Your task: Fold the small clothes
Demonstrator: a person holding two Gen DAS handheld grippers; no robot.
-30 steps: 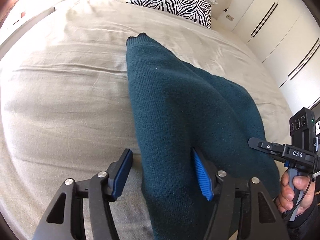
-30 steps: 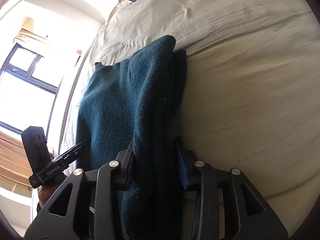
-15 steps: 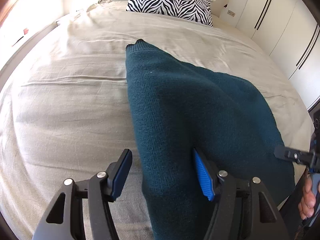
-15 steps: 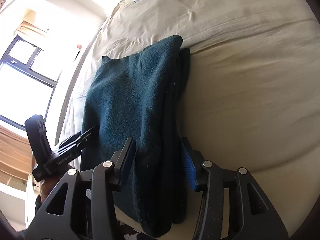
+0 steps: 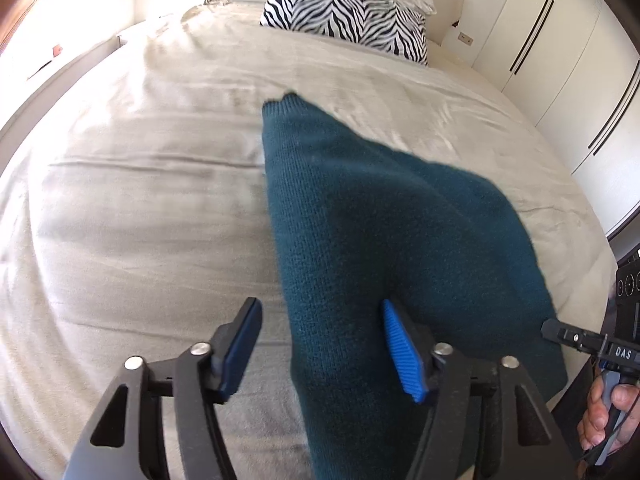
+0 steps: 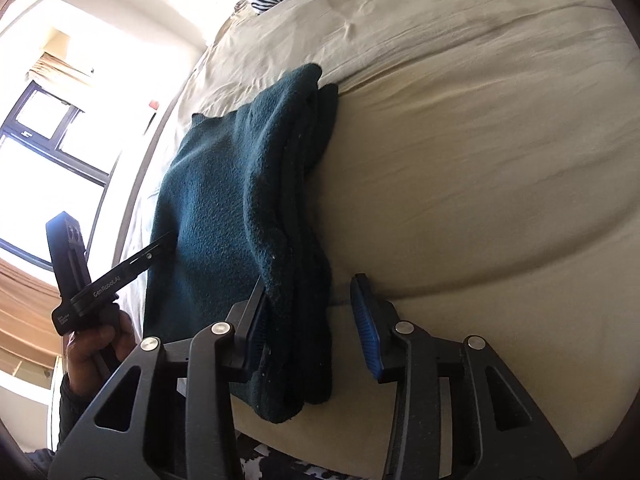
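A dark teal knit garment [image 5: 380, 232] lies folded on the beige bed [image 5: 140, 200]. My left gripper [image 5: 324, 344] is open, its blue pads astride the garment's near left edge. In the right wrist view the garment [image 6: 224, 200] shows stacked folded layers along its right side. My right gripper [image 6: 312, 320] is open around the near corner of those layers, which hang over the bed's front edge. The right gripper also shows at the right edge of the left wrist view [image 5: 580, 340], and the left gripper in the right wrist view [image 6: 120, 276].
A zebra-print pillow [image 5: 348, 12] lies at the head of the bed. White wardrobe doors [image 5: 560, 60] stand at the right. A window [image 6: 48, 140] is on the left of the right wrist view. The bed's front edge [image 6: 360, 440] is close below the right gripper.
The right gripper's jaws have opened and let go of the garment's folded layers. Both grippers have drawn back a little. The left gripper stays open.
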